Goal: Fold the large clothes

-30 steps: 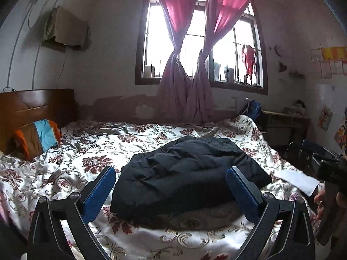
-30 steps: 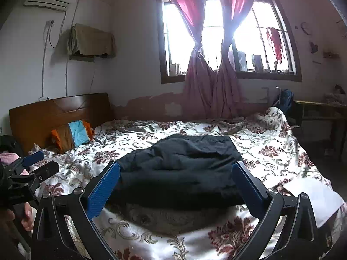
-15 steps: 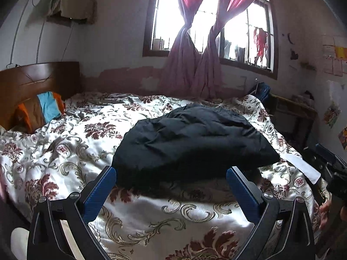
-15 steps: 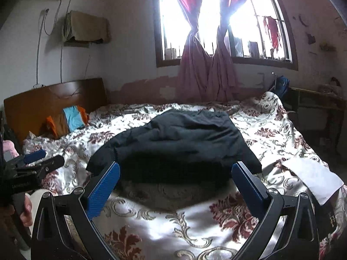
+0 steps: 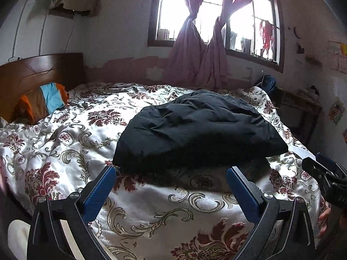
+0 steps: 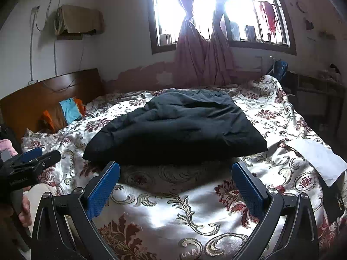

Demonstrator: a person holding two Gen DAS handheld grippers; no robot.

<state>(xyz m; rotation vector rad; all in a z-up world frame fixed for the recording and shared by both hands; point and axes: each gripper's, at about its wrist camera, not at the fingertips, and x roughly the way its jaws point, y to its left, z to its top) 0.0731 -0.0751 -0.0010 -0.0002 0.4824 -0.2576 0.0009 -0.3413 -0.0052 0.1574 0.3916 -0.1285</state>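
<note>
Right wrist alone shows white paper (image 6: 318,158) beside the dark garment (image 6: 175,125); both claws gape.

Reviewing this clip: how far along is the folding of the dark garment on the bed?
Done: nothing evident; the black padded garment lies rumpled on the floral bedspread. In hand: nothing; left gripper and right gripper are open, short of it. Left: all folds.

A wide bed with a dark wooden headboard (image 5: 41,69) at its left end is covered by a glossy white quilt (image 5: 71,143) printed with maroon flowers and gold scrolls. On the quilt lie 1 rumpled black padded garment (image 5: 195,130) near the middle, 1 orange, brown and blue striped pillow (image 5: 43,104) by the headboard, and 1 white sheet (image 6: 321,158) at the near right edge.
</note>
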